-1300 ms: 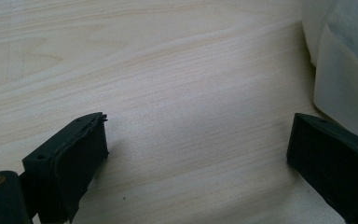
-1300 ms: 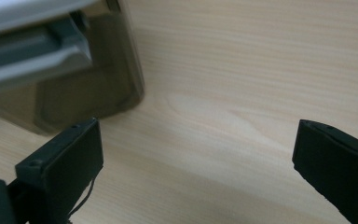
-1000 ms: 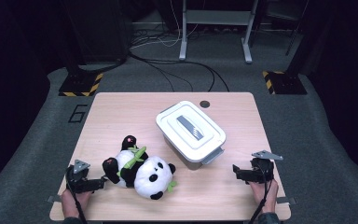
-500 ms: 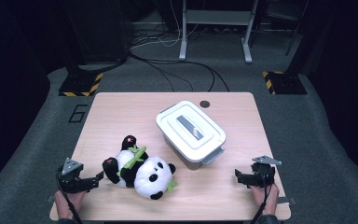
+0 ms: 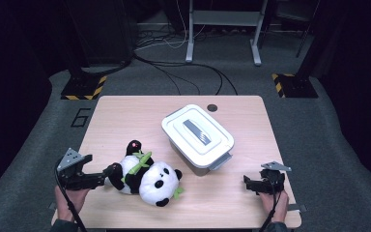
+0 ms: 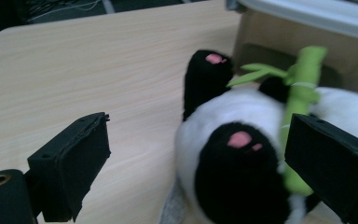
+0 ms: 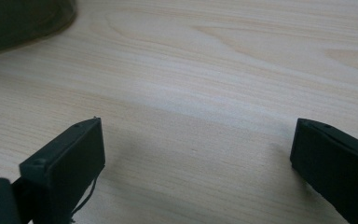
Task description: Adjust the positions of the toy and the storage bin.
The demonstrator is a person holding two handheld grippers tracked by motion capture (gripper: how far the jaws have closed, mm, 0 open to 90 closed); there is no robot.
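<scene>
Panda plush (image 5: 147,175) lies near the table's (image 5: 125,111) front-left edge with the left gripper (image 5: 107,172) spread wide around its foot, while the right gripper (image 5: 247,182), also spread and empty, hovers over bare wood beside the white lidded box (image 5: 198,136).

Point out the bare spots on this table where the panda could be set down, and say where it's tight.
Free: the table strip left of the lidded box, behind the panda; the near edge between the panda and the right gripper; the right side beyond the box. Crowded: the centre, where the panda lies close beside the box, and the near left, where the left gripper meets the panda's foot.
</scene>
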